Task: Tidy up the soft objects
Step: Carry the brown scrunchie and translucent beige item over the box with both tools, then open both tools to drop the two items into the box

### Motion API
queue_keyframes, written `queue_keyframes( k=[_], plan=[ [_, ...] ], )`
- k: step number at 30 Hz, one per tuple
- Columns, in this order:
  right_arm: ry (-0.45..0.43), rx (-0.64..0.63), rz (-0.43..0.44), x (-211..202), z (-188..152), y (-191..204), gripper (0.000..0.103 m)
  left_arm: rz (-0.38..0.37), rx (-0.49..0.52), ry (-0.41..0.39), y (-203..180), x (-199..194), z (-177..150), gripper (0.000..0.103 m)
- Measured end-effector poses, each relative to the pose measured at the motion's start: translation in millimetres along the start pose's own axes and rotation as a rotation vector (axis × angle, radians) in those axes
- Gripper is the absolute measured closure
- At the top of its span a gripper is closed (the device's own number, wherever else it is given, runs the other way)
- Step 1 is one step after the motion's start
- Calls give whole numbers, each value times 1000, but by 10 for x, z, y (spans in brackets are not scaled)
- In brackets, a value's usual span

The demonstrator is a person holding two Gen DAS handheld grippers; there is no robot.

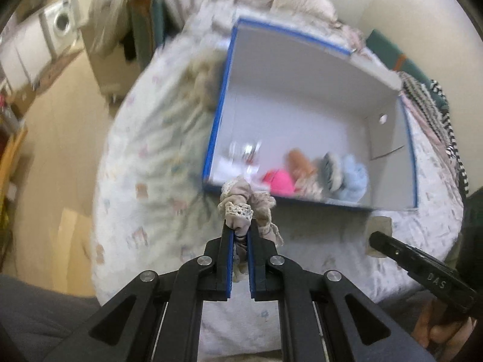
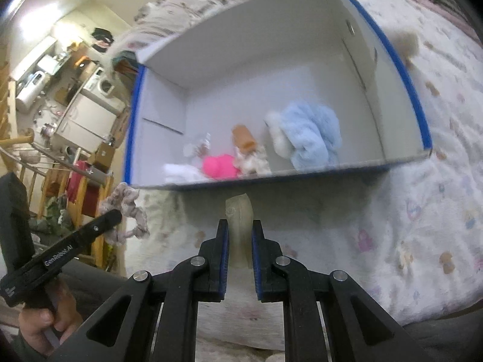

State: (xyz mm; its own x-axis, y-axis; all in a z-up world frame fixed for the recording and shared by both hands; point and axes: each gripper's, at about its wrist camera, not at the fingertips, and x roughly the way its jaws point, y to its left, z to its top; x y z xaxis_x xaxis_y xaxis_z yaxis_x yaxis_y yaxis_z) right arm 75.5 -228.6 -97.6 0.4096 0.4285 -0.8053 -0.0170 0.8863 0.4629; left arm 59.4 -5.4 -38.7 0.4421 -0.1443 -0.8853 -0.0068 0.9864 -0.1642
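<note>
Inside, the blue box (image 2: 416,102) holds a pink toy (image 2: 220,166) and fluffy blue cloth (image 2: 314,135); others are blurry. Outside it, the left gripper (image 1: 240,226) pinches a lacy scrunchie (image 1: 241,205), and the right gripper (image 2: 239,226) squeezes a pale soft block (image 2: 238,220).

Off to your left stands a white front-loading washing machine (image 1: 62,22), beside pale low cabinets (image 1: 21,51). A light tan floor (image 1: 57,138) runs below. In your right-wrist view, a wooden rack (image 2: 78,193) holds a red cloth (image 2: 79,182), and what may be a cluttered kitchen counter (image 2: 45,69) lies behind, blurred.
</note>
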Motion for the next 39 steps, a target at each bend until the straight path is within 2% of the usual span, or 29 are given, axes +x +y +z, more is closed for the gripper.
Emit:
queue_keyframes(
  k=[8, 13, 17, 20, 24, 28, 33, 36, 39],
  plan=[
    [-139, -70, 69, -353, 356, 246, 88, 15, 100, -177, -219, -347, 451, 96],
    [-177, -89, 44, -395, 668, 271, 88, 6, 120, -216, -325, -363, 804, 96],
    [-177, -64, 29, -255, 865, 138, 88, -6, 143, -231, -428, -243, 1001, 96],
    [-147, -39, 2, -25, 844, -23, 87, 24, 178, -224, -527, 15, 1064, 96],
    [-48, 15, -20, 318, 774, -159, 87, 50, 250, -215, -642, 429, 1054, 96],
    [-26, -62, -75, 451, 800, -94, 87, 72, 263, -167, -654, 761, 1011, 96],
    [-2, -39, -74, 553, 848, -166, 87, 66, 259, -104, -673, 965, 1001, 95],
    [0, -27, -72, 583, 863, -159, 87, 85, 250, -88, -668, 1040, 998, 95],
    [3, -19, -67, 596, 842, -173, 87, 73, 233, -77, -643, 1059, 992, 95]
  ],
)
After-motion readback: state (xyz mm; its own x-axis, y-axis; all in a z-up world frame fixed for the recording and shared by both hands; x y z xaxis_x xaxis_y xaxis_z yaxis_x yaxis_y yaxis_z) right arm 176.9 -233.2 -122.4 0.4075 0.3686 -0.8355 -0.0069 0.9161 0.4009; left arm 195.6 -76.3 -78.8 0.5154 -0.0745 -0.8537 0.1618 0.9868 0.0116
